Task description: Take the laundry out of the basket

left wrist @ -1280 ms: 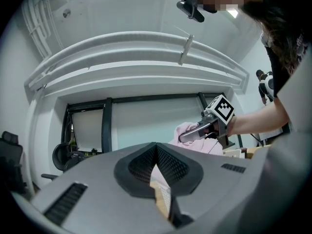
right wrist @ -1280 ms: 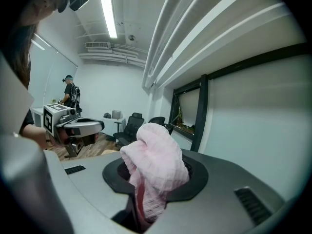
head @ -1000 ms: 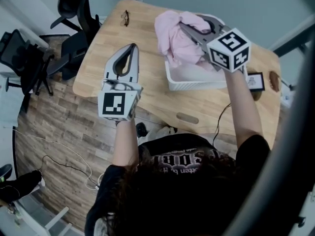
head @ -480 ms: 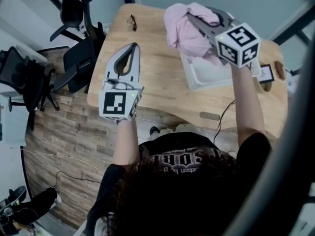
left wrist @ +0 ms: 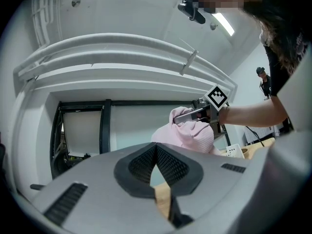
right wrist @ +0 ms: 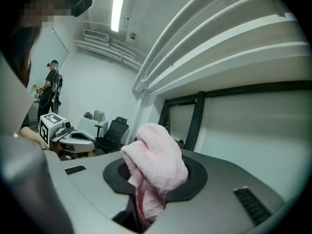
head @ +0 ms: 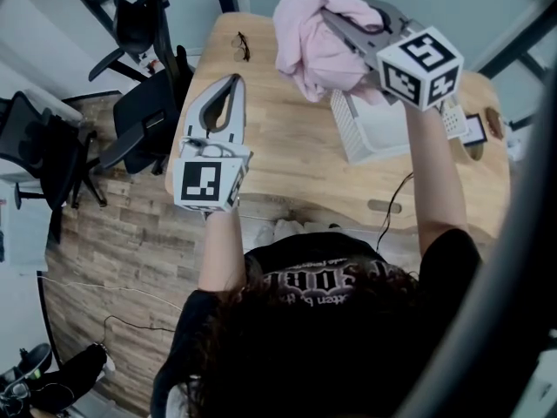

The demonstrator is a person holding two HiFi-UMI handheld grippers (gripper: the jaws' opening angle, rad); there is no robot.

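Observation:
A bundled pink cloth (head: 315, 46) hangs in the air above the far left corner of the white laundry basket (head: 349, 135). My right gripper (head: 325, 14) is shut on it, and the cloth (right wrist: 157, 165) bulges up out of the jaws and hides the fingertips (right wrist: 157, 179). In the left gripper view the same cloth (left wrist: 192, 134) and right gripper (left wrist: 195, 114) show to the right. My left gripper (head: 233, 81) hovers over the table's left edge, away from the basket. Its tips (left wrist: 156, 147) meet with nothing between them.
The wooden table (head: 278, 164) holds a pair of glasses (head: 241, 45) at its far left and a small dark-framed item (head: 473, 129) right of the basket. Office chairs (head: 144, 103) crowd the floor to the left. A person (right wrist: 51, 89) stands far off in the room.
The right gripper has raised the pink cloth up and clear of the basket. The left gripper keeps nearly the same place in the picture while the table has shifted beneath it.

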